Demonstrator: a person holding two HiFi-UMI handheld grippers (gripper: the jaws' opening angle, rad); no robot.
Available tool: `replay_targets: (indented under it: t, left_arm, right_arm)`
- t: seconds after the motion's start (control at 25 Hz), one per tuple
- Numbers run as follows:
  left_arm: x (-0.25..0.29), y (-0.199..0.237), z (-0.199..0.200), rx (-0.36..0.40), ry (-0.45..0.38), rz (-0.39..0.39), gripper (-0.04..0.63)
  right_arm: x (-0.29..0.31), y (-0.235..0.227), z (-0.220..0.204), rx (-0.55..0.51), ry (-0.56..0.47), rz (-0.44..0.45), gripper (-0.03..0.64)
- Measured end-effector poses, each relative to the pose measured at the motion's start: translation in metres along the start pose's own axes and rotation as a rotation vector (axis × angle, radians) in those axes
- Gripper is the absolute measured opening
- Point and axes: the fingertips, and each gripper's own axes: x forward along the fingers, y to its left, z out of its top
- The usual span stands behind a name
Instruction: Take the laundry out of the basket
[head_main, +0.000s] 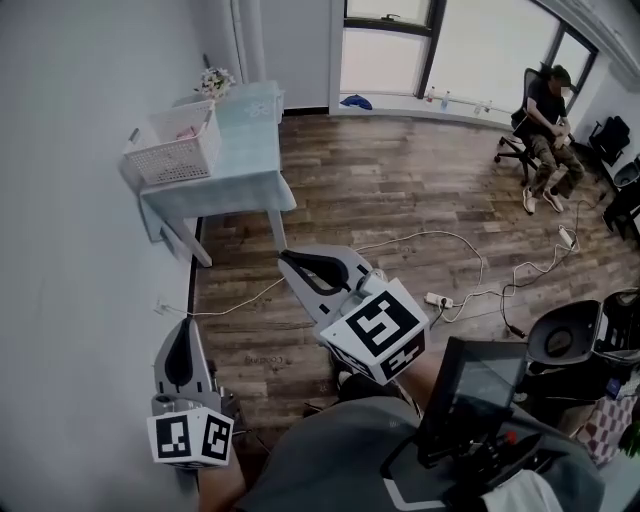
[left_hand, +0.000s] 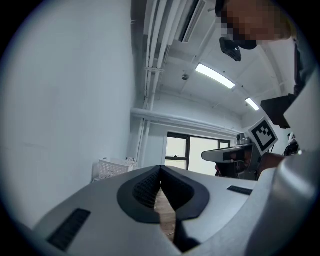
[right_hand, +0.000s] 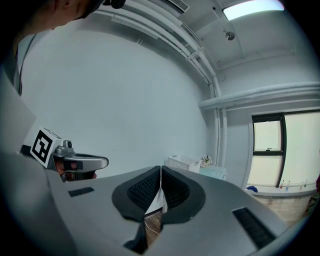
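A white slatted laundry basket (head_main: 175, 145) stands on a pale blue table (head_main: 255, 160) against the left wall, with pinkish laundry (head_main: 188, 128) showing inside it. Both grippers hang well short of the table, over the wooden floor. My left gripper (head_main: 184, 324) is low at the left, its jaws shut with nothing between them. My right gripper (head_main: 284, 258) is nearer the table's front leg, also shut and empty. The basket (left_hand: 113, 168) is small and far in the left gripper view, beyond my left gripper (left_hand: 160, 169). Past my right gripper (right_hand: 160, 170), the basket (right_hand: 183, 162) is just as distant.
A small bunch of flowers (head_main: 216, 80) sits at the table's far end. White cables and a power strip (head_main: 440, 299) lie across the floor. A person sits on a chair (head_main: 545, 125) at the back right. Black equipment (head_main: 565, 340) crowds the lower right.
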Motion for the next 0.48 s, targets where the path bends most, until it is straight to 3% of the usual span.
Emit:
replay_targets:
  t: [0.2, 0.48]
  left_arm:
    - [0.034, 0.015, -0.006, 0.019, 0.016, 0.026, 0.009]
    - [0.124, 0.034, 0.011, 0.057, 0.034, 0.057, 0.009]
  right_arm:
    - [0.039, -0.024, 0.0, 0.019, -0.033, 0.039, 0.017]
    - [0.109, -0.084, 0.012, 0.036, -0.061, 0.122, 0.017]
